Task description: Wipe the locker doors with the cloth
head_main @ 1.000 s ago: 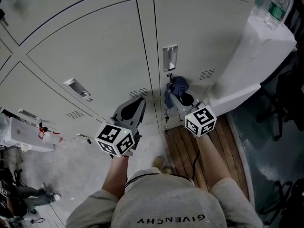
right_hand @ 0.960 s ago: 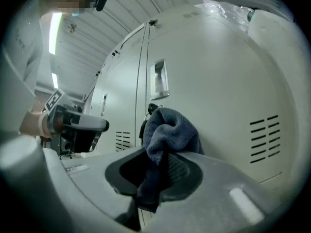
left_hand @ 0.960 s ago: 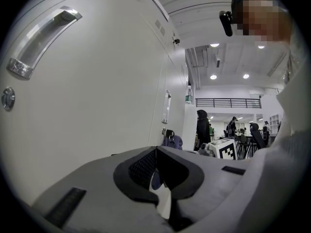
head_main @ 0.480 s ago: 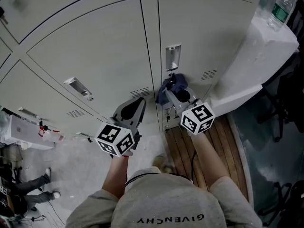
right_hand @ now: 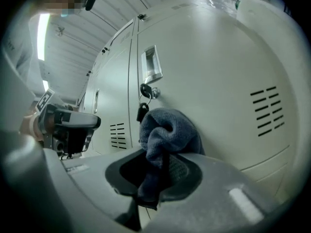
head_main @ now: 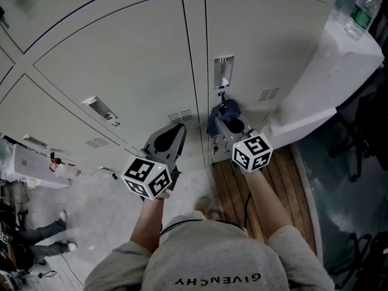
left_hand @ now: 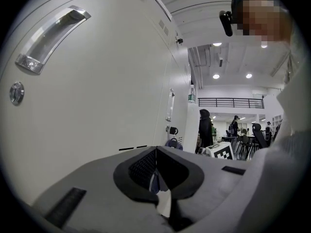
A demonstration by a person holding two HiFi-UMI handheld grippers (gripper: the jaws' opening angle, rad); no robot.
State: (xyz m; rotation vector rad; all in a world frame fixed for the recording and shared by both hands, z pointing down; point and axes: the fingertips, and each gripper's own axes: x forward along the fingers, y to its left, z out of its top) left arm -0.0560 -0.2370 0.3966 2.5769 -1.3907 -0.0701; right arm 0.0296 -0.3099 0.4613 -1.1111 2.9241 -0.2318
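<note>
The grey locker doors fill the head view; the right door has a recessed handle with a key hanging below it. My right gripper is shut on a bunched blue cloth, which presses against this door just under the key. In the right gripper view the cloth bulges out above the closed jaws. My left gripper hangs beside it, near the left door, shut with nothing held; in the left gripper view its jaws meet at the tips and the left gripper points along the door.
A white ledge with water bottles juts out right of the lockers. Wooden boards lie under the right arm. The left door has its own handle. A person's legs show at lower left, near a white device.
The right gripper slid the cloth a little left across the door, then back right and slightly down. The left gripper has stayed where it was.
</note>
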